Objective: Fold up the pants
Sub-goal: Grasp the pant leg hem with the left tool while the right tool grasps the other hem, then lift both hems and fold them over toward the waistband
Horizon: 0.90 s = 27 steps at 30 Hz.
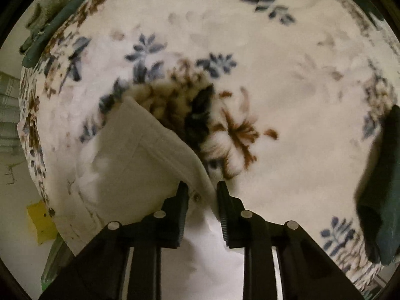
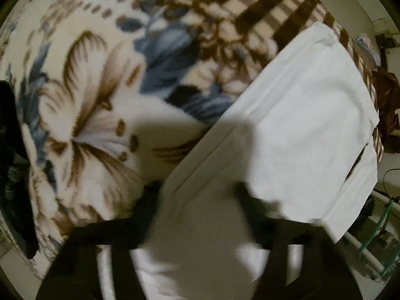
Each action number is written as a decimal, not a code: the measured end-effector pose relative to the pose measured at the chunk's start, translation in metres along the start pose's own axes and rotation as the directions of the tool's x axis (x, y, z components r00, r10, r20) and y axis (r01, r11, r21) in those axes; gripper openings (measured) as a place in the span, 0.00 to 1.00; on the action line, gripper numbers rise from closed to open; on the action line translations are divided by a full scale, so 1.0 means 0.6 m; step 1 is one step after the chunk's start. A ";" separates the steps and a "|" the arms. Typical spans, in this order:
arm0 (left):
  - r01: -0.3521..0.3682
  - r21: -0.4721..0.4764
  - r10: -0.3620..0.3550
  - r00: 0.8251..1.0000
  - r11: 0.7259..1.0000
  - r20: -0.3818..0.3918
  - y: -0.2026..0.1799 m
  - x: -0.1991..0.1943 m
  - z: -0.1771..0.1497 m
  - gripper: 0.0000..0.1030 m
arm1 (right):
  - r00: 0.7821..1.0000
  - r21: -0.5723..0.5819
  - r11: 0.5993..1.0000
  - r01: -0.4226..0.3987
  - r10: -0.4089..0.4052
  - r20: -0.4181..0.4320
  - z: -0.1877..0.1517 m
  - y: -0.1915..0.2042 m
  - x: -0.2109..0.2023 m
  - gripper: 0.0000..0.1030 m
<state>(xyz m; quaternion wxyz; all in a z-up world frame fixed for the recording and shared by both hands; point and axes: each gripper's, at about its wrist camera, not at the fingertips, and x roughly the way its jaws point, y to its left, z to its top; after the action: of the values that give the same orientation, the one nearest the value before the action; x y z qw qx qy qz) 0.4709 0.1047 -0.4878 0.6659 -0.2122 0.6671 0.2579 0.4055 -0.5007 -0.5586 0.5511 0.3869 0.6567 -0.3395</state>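
White pants (image 1: 140, 165) lie on a floral blanket (image 1: 287, 80). In the left wrist view my left gripper (image 1: 202, 187) holds the pants' waistband edge with a small button between its black fingers; the cloth rises from the jaws up to the left. In the right wrist view the white pants (image 2: 300, 125) stretch from my right gripper (image 2: 200, 190) up to the right, the hem end at the far top. The right fingers are blurred and draped with cloth that runs between them.
A dark green garment (image 1: 382, 187) lies at the blanket's right edge, and another green cloth (image 1: 55, 27) at the top left. A yellow paper (image 1: 41, 221) lies off the bed at lower left. A checked blanket border (image 2: 250, 2) and dark red cloth (image 2: 387, 105) are at right.
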 end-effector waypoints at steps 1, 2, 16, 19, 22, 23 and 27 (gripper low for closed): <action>0.020 0.001 -0.020 1.000 1.000 0.015 0.013 -0.018 -0.008 0.19 | 1.000 0.001 1.000 -0.018 0.018 0.003 -0.002 -0.001 -0.009 0.12; 0.033 0.005 -0.033 0.999 0.999 0.029 0.022 -0.031 -0.014 0.19 | 0.999 -0.003 0.999 -0.035 0.035 0.009 -0.005 -0.001 -0.019 0.09; 0.174 0.009 -0.174 0.979 0.985 0.105 0.286 -0.191 -0.198 0.18 | 0.984 -0.198 0.975 -0.100 0.126 0.122 -0.154 -0.190 -0.181 0.04; 0.190 0.000 -0.189 0.978 0.982 0.088 0.347 -0.179 -0.249 0.18 | 0.984 -0.226 0.971 -0.075 0.110 0.144 -0.204 -0.264 -0.180 0.04; 0.190 -0.022 -0.189 0.981 0.982 0.045 0.398 -0.136 -0.292 0.18 | 0.988 -0.223 0.974 -0.037 0.068 0.136 -0.238 -0.319 -0.145 0.04; 0.186 -0.031 -0.185 0.982 0.982 0.031 0.411 -0.118 -0.304 0.18 | 0.990 -0.217 0.976 -0.022 0.052 0.135 -0.249 -0.335 -0.132 0.04; 0.135 -0.031 -0.135 0.991 0.990 -0.011 0.456 -0.031 -0.342 0.10 | 0.992 -0.216 0.975 0.045 -0.017 0.127 -0.284 -0.382 -0.059 0.04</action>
<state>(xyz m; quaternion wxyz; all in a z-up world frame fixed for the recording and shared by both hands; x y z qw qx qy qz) 0.1401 0.1875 -0.4563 0.6743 -0.2684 0.6515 0.2209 0.1280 -0.4642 -0.4918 0.6249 0.2916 0.6604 -0.2973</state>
